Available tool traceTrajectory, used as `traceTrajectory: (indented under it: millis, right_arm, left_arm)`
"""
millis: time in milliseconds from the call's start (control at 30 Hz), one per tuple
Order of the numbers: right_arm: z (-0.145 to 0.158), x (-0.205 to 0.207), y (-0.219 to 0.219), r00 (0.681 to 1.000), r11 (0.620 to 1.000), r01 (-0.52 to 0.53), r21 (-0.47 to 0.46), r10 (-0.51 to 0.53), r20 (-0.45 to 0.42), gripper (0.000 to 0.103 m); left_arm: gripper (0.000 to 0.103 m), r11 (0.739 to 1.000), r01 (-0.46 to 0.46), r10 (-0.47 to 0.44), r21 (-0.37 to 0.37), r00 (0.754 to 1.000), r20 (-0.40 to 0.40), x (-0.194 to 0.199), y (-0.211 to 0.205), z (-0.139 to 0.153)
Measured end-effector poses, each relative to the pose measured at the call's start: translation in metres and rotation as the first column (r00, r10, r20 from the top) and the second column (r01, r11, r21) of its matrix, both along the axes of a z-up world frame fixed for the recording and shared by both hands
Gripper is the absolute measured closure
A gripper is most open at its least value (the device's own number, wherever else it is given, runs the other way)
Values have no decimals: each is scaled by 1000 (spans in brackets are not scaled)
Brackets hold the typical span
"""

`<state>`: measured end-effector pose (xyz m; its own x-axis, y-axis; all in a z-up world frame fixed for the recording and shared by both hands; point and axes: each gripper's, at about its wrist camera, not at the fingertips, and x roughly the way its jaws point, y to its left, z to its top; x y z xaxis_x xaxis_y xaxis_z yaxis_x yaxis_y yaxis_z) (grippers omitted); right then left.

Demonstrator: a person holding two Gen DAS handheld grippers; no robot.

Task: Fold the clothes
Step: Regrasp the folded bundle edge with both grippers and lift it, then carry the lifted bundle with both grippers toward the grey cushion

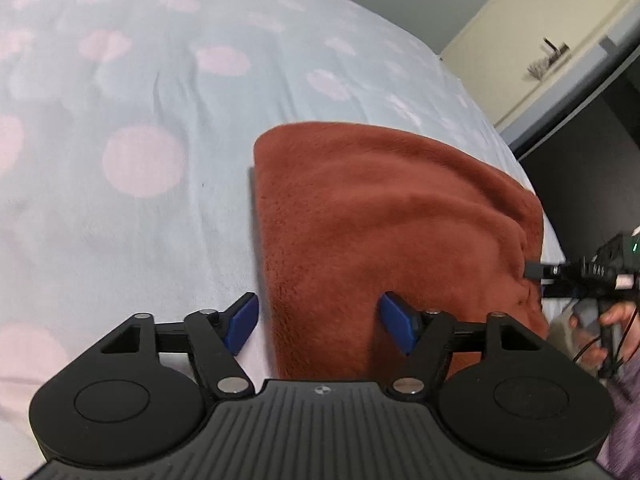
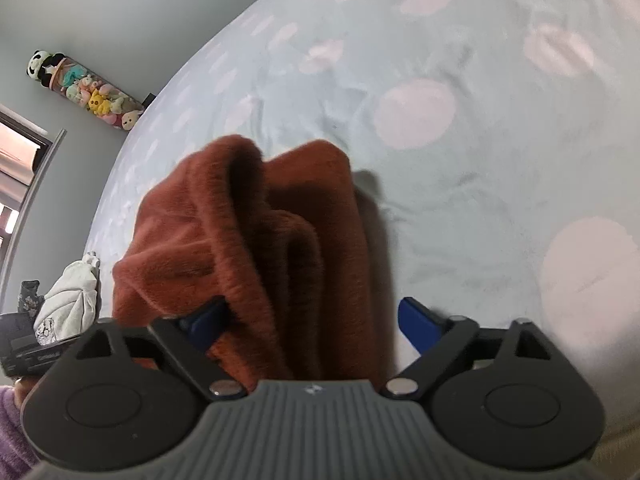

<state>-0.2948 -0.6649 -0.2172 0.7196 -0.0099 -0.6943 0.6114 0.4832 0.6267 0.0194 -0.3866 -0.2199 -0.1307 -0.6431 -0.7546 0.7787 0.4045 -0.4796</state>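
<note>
Soft blue bedding with big pink dots (image 1: 144, 160) fills both views, and a shelf of plush toys (image 2: 86, 90) sits far off at 10 o'clock in the right view.

I see the rust-red fuzzy garment (image 1: 392, 216) lying on the bed, already folded into a thick pile. In the left view it sits from the middle out toward 3 o'clock.

I have my left gripper (image 1: 318, 322) spread wide and holding nothing. One blue pad (image 1: 244, 322) is over the sheet and the other is over the cloth edge.

I have my right gripper (image 2: 316, 322) spread wide too. The stacked folds rise up between its 2 pads, but nothing is pinched. I can also see it at 3 o'clock in the left view, at the far side of the pile.

I think the next fold is coming. To do it well, I should slide each pad under all the layers, close gently, and lift both sides together so the pile stays neat.
</note>
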Motion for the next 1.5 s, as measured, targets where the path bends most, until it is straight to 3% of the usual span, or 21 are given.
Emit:
traceTrajectory:
  millis: [233,300,367,400,433,500,600,867,1000,1133,1233,1333,1500]
  right_arm:
    - [-34,10,-15,997,993,-60,104,54,62,9]
    - [-38,13,-17,994,990,-72,117,62,86,9]
    - [-40,15,-18,991,988,-84,129,70,111,19]
    - [-41,16,-18,990,987,-90,135,74,124,34]
    - [-41,17,-19,989,986,-89,138,71,131,36]
    - [-37,17,-17,989,988,-81,131,63,136,42]
    - [-25,15,-10,988,993,-68,98,54,142,49]
    - [24,-5,16,976,1000,3,29,-9,218,53]
    - [62,-48,38,960,995,96,-12,-89,264,53]
    - [98,-112,67,930,971,234,-41,-212,301,53]
    - [123,-176,95,889,929,366,-64,-328,319,53]
    - [145,-241,124,831,866,494,-82,-442,338,53]
    - [163,-344,172,703,725,681,-100,-610,365,53]
  left_arm:
    - [33,1000,-9,8,-8,991,-137,14,-8,-29]
    - [39,1000,-8,4,-23,986,-166,17,-7,-34]
    - [52,999,-6,-2,-39,981,-194,18,-7,-38]
    - [56,999,-6,-3,-45,979,-206,19,-7,-39]
    - [59,999,-9,-2,-50,978,-209,19,-7,-38]
    - [72,998,-1,-11,-64,981,-194,16,-8,-35]
    - [81,997,10,-21,-76,990,-141,9,-9,-23]
    - [84,986,37,-43,-161,999,-31,-11,-15,31]
    - [84,967,118,-117,-227,993,18,-36,-33,73]
    - [84,931,255,-241,-260,967,85,-83,-72,116]
    - [84,888,368,-348,-277,930,121,-132,-110,146]
    - [84,822,491,-463,-289,871,162,-195,-151,172]
    - [84,702,646,-617,-299,762,197,-311,-212,197]
